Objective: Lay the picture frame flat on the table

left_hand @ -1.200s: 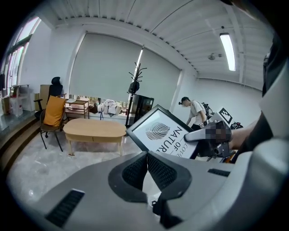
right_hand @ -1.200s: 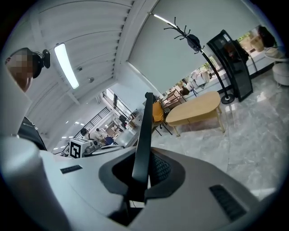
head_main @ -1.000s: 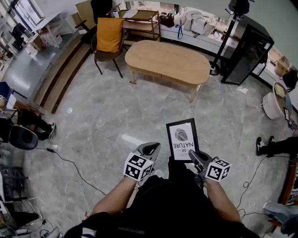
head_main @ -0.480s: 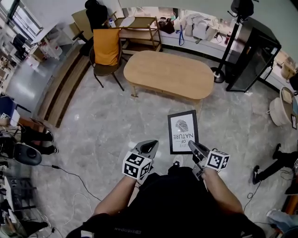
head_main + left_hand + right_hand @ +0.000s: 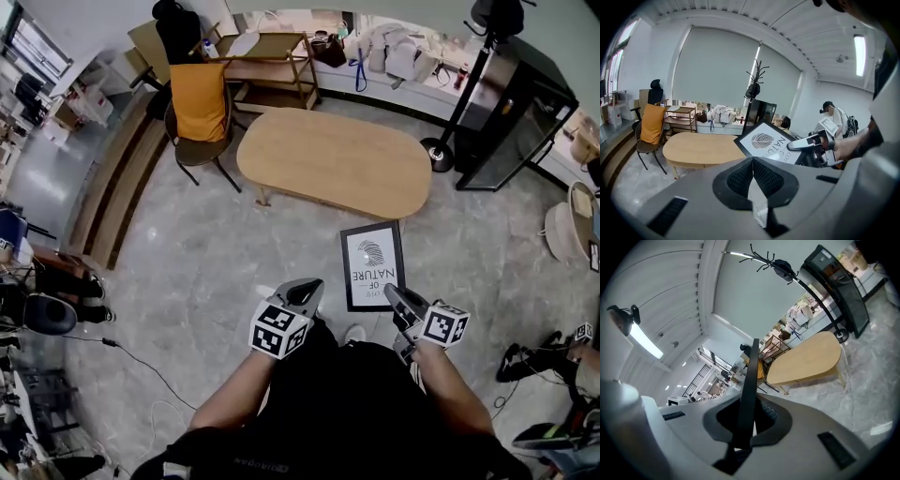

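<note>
The picture frame (image 5: 372, 264), black-edged with a leaf print and lettering, hangs upright over the grey floor, short of the oval wooden table (image 5: 333, 161). My right gripper (image 5: 393, 293) is shut on the frame's lower right corner. In the right gripper view the frame (image 5: 750, 376) shows edge-on, clamped between the jaws of the right gripper (image 5: 745, 420). My left gripper (image 5: 304, 290) is held beside it to the left, shut and holding nothing. In the left gripper view the left gripper (image 5: 752, 171) has its pads together, with the frame (image 5: 765, 142) and the table (image 5: 701, 149) beyond.
A chair with an orange cushion (image 5: 198, 101) stands left of the table, with a wooden shelf cart (image 5: 272, 56) behind it. A coat stand (image 5: 466, 89) and a black cabinet (image 5: 525, 112) are at the right. Cables (image 5: 141, 361) run over the floor at the left.
Both grippers and the frame have been carried forward toward the table, which now lies closer. The right gripper's hold on the frame is unchanged.
</note>
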The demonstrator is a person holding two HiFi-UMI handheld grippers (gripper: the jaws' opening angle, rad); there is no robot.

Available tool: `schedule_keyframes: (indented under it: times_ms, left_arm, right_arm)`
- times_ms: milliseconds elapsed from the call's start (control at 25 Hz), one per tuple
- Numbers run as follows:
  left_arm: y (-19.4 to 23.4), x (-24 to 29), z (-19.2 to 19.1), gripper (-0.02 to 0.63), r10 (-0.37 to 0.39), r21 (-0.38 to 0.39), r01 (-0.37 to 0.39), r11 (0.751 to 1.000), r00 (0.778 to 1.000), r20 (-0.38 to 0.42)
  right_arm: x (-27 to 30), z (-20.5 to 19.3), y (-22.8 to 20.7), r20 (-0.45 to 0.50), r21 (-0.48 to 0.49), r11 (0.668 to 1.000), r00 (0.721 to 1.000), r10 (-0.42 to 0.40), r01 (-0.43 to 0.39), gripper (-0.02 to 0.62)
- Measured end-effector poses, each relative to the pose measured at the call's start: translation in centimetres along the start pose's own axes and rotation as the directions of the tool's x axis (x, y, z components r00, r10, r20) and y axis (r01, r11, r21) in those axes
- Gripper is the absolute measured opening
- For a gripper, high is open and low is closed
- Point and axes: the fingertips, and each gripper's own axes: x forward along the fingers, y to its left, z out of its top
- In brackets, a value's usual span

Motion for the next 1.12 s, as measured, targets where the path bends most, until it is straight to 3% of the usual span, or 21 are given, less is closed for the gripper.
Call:
schedule_keyframes:
  times_ms: [200, 400, 600, 760, 920, 1120]
  left_arm:
    - [5.6, 4.1, 2.6, 0.005, -0.042, 0.009, 0.043, 0.999, 0.999, -0.021]
    - [12.6, 8.9, 7.9, 0.005, -0.122, 0.064, 0.124, 0.990, 0.992, -0.026]
    - [20.4, 12.4, 14.1, 0.005, -0.201, 0.136, 0.207, 0.969, 0.978, -0.059]
    - [24.2, 15.0, 17.3, 0.005, -0.262, 0.190, 0.273, 0.943, 0.962, -0.078]
    - [27.7, 16.3, 18.0, 0.005, -0.279, 0.148, 0.292, 0.945, 0.955, -0.100]
    - [29.0, 18.1, 17.4, 0.005, -0.291, 0.084, 0.303, 0.949, 0.948, -0.125]
  right_arm:
    - [4.7, 2.9, -1.7, 0.015, 0.011, 0.999, 0.999, -0.034, 0.034, 0.018]
    - [10.8, 7.6, -3.1, 0.047, 0.022, 0.994, 0.993, -0.112, 0.111, 0.018]
    - [16.9, 12.6, -3.0, 0.119, 0.053, 0.977, 0.970, -0.210, 0.205, 0.018]
    - [20.6, 16.0, -3.5, 0.169, 0.077, 0.962, 0.948, -0.271, 0.262, 0.018]
    - [23.8, 17.7, -3.3, 0.184, 0.092, 0.956, 0.939, -0.291, 0.278, 0.018]
    - [25.5, 19.4, -4.9, 0.163, 0.110, 0.948, 0.936, -0.313, 0.299, 0.018]
